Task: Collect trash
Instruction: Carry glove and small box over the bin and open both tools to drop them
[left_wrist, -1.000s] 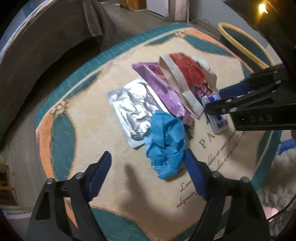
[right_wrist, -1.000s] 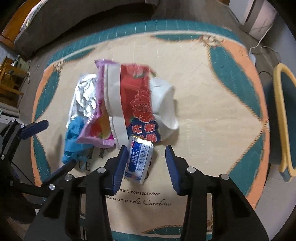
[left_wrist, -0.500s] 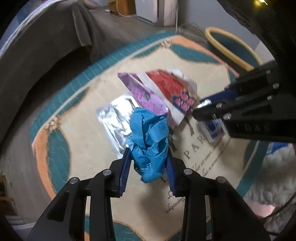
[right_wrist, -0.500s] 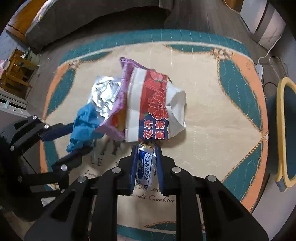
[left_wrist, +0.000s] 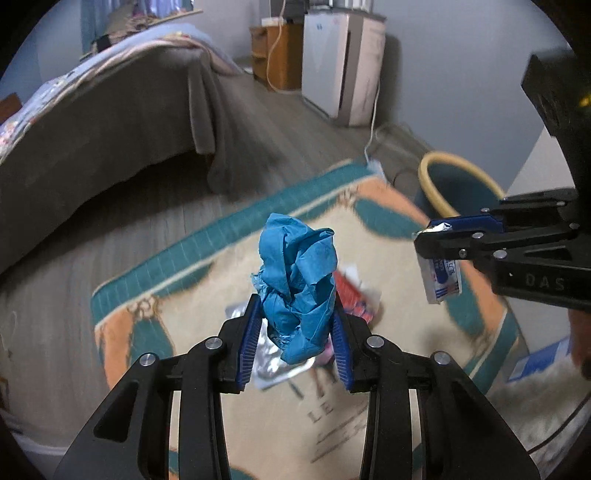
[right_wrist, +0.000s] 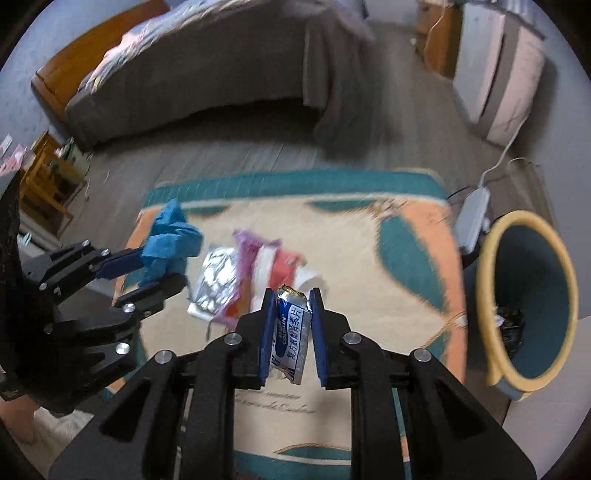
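From your left wrist view, your left gripper (left_wrist: 295, 332) is clamped on a crumpled blue paper (left_wrist: 297, 284), its pads pressing both sides, the wad lifted above the rug (left_wrist: 184, 295); a foil wrapper (left_wrist: 269, 360) and a red wrapper (left_wrist: 351, 295) lie on the rug beneath, partly hidden; at the right edge your right gripper (left_wrist: 430, 242) pinches a small blue-and-white packet (left_wrist: 443, 280); the bin (left_wrist: 432, 184) stands beyond the rug's corner.

From your right wrist view, your right gripper (right_wrist: 291, 325) is closed on the packet (right_wrist: 290, 339), held upright off the rug (right_wrist: 369, 258); your left gripper (right_wrist: 162, 266) holds the blue paper (right_wrist: 171, 236) at the left; the foil wrapper (right_wrist: 216, 277), a purple wrapper (right_wrist: 245, 258) and the red wrapper (right_wrist: 284, 267) lie together mid-rug; the bin (right_wrist: 487, 266) sits at the right, dark trash inside.
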